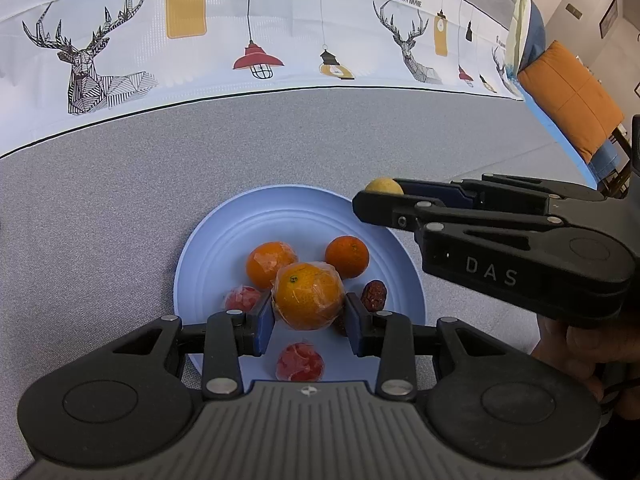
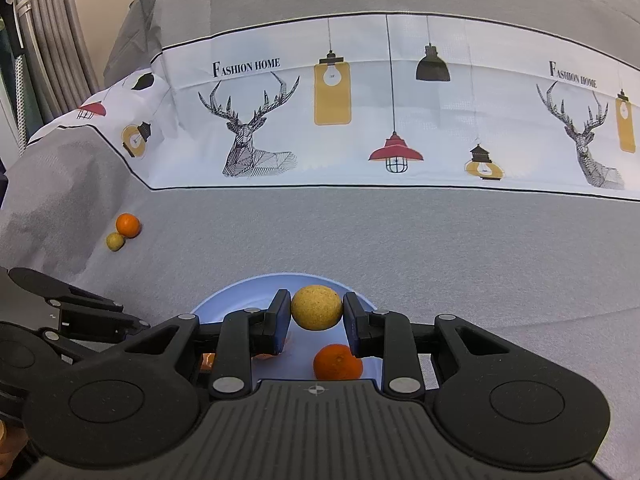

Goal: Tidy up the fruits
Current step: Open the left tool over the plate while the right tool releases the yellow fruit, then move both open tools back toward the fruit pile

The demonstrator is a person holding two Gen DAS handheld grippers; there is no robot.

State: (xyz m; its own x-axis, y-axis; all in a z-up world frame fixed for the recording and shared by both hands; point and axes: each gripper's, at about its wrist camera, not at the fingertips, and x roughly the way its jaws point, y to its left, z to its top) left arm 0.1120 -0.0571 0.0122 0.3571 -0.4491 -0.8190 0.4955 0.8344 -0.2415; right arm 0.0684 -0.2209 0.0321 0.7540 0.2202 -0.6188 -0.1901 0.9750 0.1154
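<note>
Orange cushion (image 1: 572,98) beyond deer-and-lamp printed grey cloth (image 2: 400,232).

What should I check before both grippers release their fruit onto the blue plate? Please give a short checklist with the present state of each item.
1. Left gripper holds the wrapped orange between both pads: ok.
2. Right gripper holds the yellow fruit between both pads: ok.
3. Wrapped orange is above the blue plate: ok.
4. Yellow fruit is above the plate's far rim rather than its middle: cannot tell if it would stay inside.
5. Free room below the wrapped orange: not ok, fruits crowd the plate there.
6. All fruit gathered: not ok, a small orange and a small yellow fruit lie on the grey cloth.
</note>
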